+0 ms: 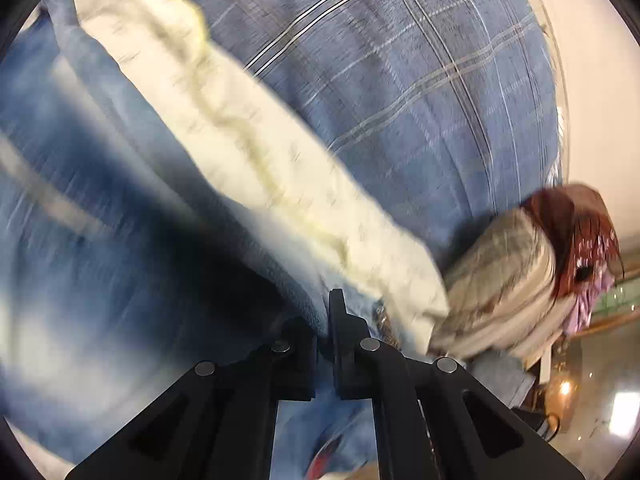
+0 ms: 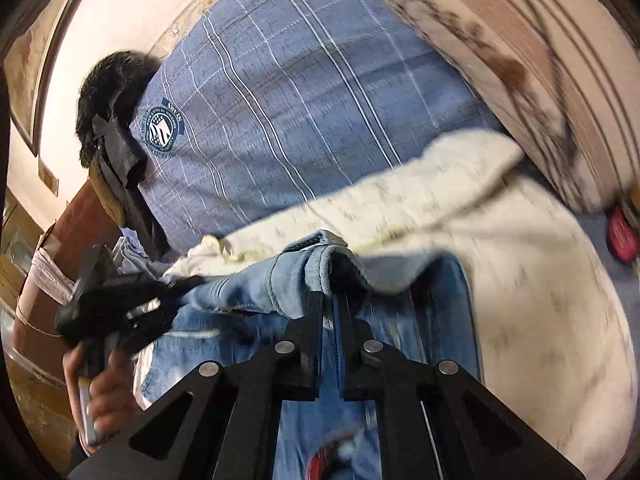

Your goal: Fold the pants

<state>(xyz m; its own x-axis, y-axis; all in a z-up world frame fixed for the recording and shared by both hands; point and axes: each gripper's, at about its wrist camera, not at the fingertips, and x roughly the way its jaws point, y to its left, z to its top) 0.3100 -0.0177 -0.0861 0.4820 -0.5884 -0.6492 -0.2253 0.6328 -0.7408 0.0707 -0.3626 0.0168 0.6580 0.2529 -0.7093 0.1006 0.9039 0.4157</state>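
The pants are light blue jeans (image 2: 256, 288). In the right wrist view my right gripper (image 2: 327, 300) is shut on a folded edge of the jeans and holds it up over a cream cloth surface (image 2: 520, 280). My left gripper (image 2: 176, 288) shows at the left of that view, held in a hand and shut on the other end of the same edge. In the left wrist view my left gripper (image 1: 326, 316) is shut on blue denim (image 1: 100, 240), which fills the blurred left half of the frame.
The person's torso in a blue plaid shirt (image 2: 300, 100) is close behind the jeans. A beige patterned pillow (image 2: 540, 60) lies at the upper right. A folded grey-and-white cloth pile (image 1: 508, 280) with a red item sits at the right. A wooden cabinet (image 2: 44, 280) stands left.
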